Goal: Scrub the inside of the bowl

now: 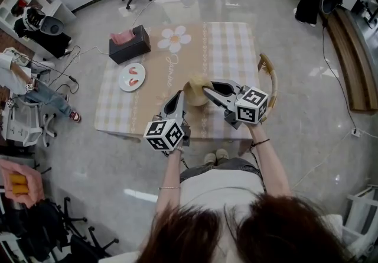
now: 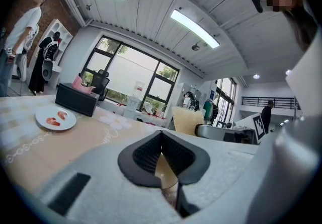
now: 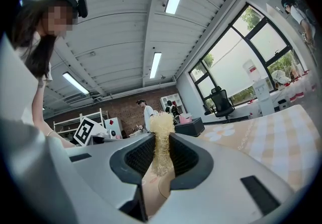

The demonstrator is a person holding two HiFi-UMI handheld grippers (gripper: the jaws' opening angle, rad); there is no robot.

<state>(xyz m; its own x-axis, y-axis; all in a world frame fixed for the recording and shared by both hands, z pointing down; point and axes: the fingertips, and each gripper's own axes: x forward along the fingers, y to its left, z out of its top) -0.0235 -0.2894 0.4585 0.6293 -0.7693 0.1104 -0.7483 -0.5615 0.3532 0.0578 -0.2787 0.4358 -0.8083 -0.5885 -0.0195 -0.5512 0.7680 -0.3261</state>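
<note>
The scrubber [image 3: 162, 132] is rough and stringy. The bowl [image 1: 195, 91] looks smooth and matt. Soft checked cloth covers the table [image 1: 227, 49]. The floor [image 1: 295, 120] is shiny.

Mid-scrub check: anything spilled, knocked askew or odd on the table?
Nothing looks spilled or damaged. The beige bowl looks tipped up only because the left gripper pinches its rim, and the right gripper holds the straw-yellow fibre scrubber. White plate and black tissue box sit flat.

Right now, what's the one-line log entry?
left claw: shut on bowl rim | right claw: shut on scrubber | table: plate, tissue box
</note>
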